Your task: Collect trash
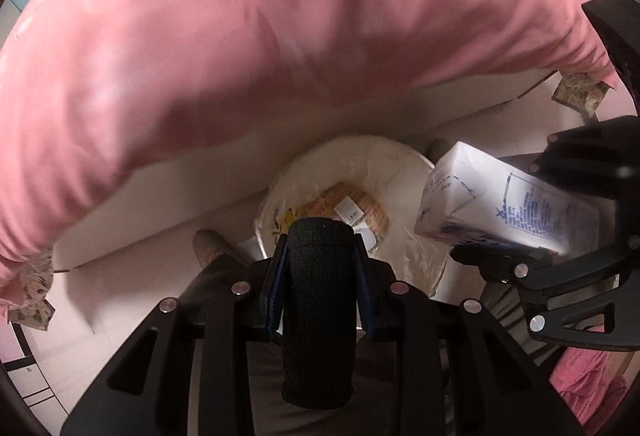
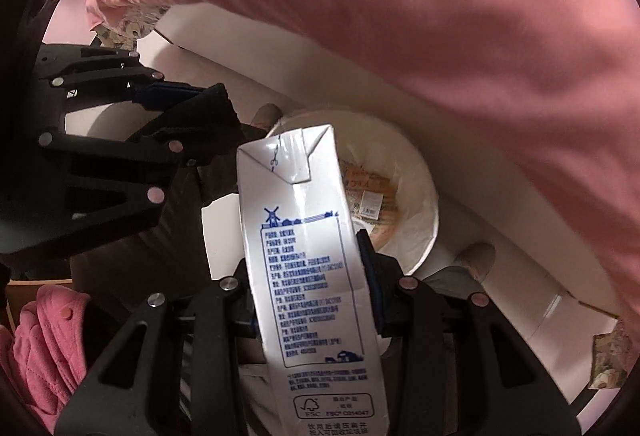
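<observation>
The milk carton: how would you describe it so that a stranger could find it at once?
Start from the big pink cushion and look below it to the round white bin on the floor. Just above the bin, the right tool grips a tall white milk carton. Only it carries blue print with a windmill drawing.

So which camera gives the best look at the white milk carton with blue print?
The right wrist view: the white blue-printed milk carton fills the centre, label readable, between the right gripper jaws. The left wrist view shows it at the right edge, overexposed.
</observation>
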The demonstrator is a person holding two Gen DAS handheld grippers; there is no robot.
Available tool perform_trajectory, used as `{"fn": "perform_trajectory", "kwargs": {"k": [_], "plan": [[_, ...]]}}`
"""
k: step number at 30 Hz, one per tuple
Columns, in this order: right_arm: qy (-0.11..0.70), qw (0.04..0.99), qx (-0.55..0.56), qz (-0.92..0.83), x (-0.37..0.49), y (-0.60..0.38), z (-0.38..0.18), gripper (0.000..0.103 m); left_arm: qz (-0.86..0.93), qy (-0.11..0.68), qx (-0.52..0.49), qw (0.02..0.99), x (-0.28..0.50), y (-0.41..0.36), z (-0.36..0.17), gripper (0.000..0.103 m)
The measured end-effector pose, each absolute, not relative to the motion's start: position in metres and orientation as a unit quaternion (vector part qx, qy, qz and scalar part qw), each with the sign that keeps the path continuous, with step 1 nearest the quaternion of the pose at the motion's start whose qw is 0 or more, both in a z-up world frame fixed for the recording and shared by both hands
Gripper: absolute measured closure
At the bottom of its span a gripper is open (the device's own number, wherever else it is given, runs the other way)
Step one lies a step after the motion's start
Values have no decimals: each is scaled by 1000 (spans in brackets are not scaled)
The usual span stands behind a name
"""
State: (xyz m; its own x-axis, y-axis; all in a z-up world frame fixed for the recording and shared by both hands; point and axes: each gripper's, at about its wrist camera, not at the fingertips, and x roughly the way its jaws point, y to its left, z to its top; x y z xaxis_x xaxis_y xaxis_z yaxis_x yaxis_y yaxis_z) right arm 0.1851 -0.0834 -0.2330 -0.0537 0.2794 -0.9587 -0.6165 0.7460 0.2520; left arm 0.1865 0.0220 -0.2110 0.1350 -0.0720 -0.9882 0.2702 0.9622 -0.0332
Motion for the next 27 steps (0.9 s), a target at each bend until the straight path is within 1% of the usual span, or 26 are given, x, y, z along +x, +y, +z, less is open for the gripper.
{"fn": "perform_trajectory", "kwargs": {"k": [13, 21, 27], "plan": [[691, 638, -101, 325, 198, -82, -289, 64, -118, 694, 51, 708, 197, 27, -273, 70], [718, 613, -90, 317, 192, -82, -326, 64, -122, 722, 33, 680, 200, 26, -307, 70], [737, 603, -78, 296, 196, -82, -356, 64, -119, 746, -4, 656, 207, 31, -340, 70]]}}
